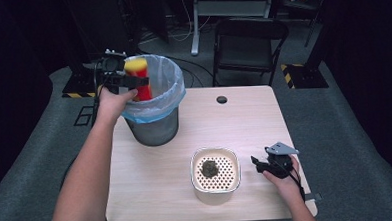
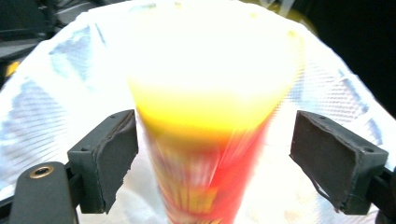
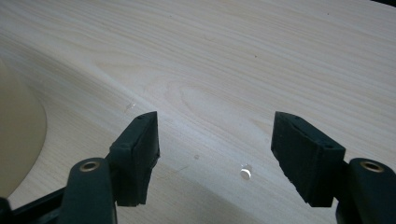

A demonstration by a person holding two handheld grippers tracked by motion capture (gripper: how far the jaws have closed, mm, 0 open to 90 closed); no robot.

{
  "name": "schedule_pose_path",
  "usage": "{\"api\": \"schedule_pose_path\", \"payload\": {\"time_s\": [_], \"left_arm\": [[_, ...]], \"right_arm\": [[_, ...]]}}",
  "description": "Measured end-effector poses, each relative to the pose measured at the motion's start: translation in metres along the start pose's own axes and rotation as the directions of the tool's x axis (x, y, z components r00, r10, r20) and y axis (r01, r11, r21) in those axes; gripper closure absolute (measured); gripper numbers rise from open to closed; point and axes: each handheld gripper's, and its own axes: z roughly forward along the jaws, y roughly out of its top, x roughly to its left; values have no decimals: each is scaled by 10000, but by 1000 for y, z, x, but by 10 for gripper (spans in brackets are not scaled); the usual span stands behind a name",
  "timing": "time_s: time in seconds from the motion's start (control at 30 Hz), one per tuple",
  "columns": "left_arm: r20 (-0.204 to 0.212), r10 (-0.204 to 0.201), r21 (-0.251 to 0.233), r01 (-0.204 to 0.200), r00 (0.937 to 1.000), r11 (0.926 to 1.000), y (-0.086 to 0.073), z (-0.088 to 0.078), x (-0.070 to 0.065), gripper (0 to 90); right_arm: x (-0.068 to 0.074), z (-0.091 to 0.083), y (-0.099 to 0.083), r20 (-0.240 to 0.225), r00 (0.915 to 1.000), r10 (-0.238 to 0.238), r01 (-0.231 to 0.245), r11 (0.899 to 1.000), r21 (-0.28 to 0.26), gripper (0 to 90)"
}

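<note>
A blurred red and yellow tube [image 2: 205, 154] stands between the 2 black jaws, with a gap on each side, over a white bin bag [image 2: 60, 84].

A: What carries it all?

B: A pale wood table [image 1: 244, 118]; square top, a round hole [image 1: 221, 99] near its far edge; grey floor [image 1: 335, 134] around it.

A: And on the wood?

B: A grey bin [image 1: 152, 130] with a white liner at the far left corner; a cream basket [image 1: 216, 175] with a holed insert near the front, a dark clump in it; the right gripper [image 1: 259, 164] rests just beside that basket, on the wood; its hand [image 1: 283, 179] lies behind it.
</note>
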Motion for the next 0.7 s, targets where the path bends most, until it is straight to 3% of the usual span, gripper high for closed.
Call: {"api": "schedule_pose_path", "payload": {"time_s": [0.13,0.27,0.43,0.7], "left_arm": [[151,-142,-119,144,9998,9998,-5,-6,7,161],[270,81,-132,-77,9996,9999,-10,-15,8,186],[760,242,-32,-241,9968,9997,-18,-29,6,251],[1824,807,-438,-739,9799,9963,-34,-54,-6,303]], "right_arm": [[1,0,0,2,10000,-33,33,10000,10,319],[1,0,0,-5,10000,-22,22,10000,34,319],[1,0,0,4,10000,-8,8,10000,73,319],[2,1,0,-13,10000,-62,63,10000,60,319]]}}
